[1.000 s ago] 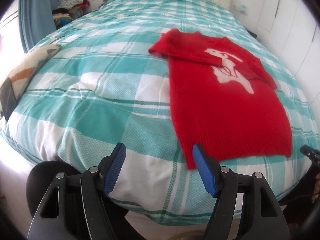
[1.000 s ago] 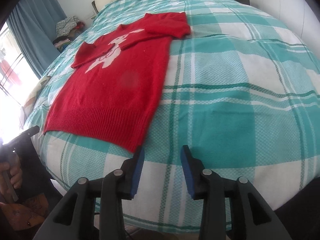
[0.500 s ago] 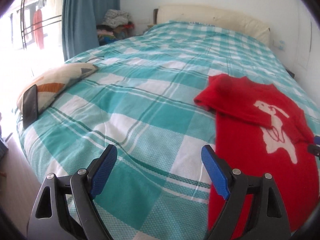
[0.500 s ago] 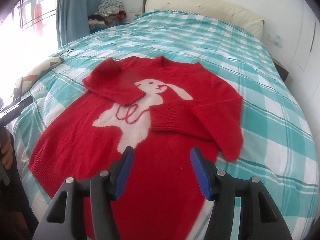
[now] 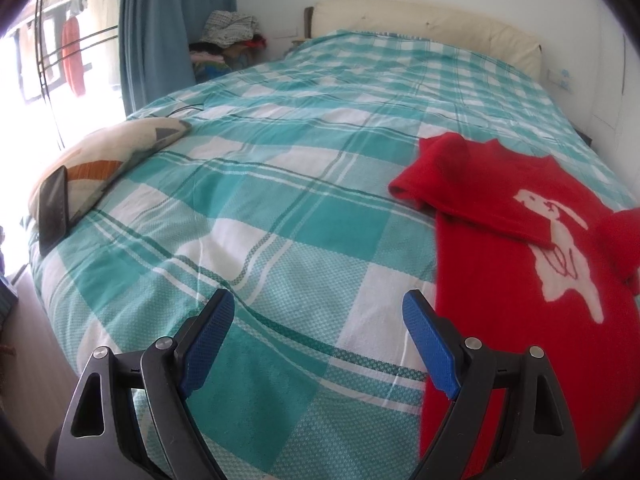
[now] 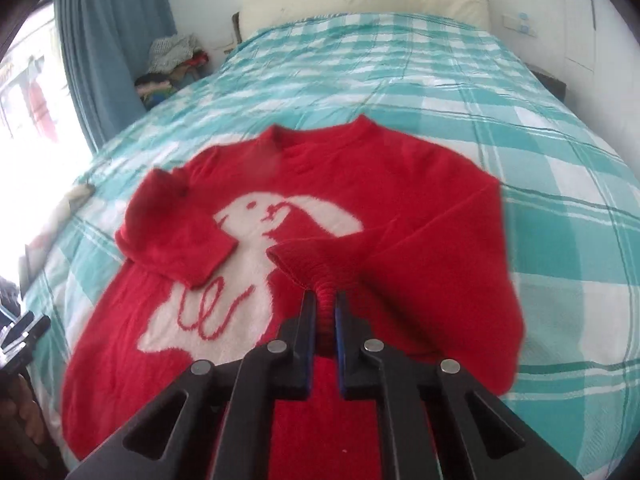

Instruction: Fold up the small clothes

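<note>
1. we are at a bed spread with a teal-and-white checked cover (image 5: 256, 248), a blue curtain (image 5: 172, 28) behind it; every place below is given from the sweater.
2. the red knitted sweater with a white rabbit on the chest (image 6: 360, 200) lies flat on the cover, front up, collar toward the cream headboard (image 5: 432, 24), hem toward us, so its long axis runs away from us.
3. our right gripper (image 6: 326, 312) is over the sweater's chest, jaws pinched shut on the ribbed cuff of the right sleeve (image 6: 308, 264), which is folded across the body and rises from the knit into the jaws.
4. our left gripper (image 5: 316, 332) is off the sweater's left edge, over bare cover, jaws wide and empty; the right hand is the nearer.
5. the left sleeve (image 6: 176, 240) is folded in.
6. half a second ago the right jaws stood open above the chest; now they have closed on the cuff.
</note>
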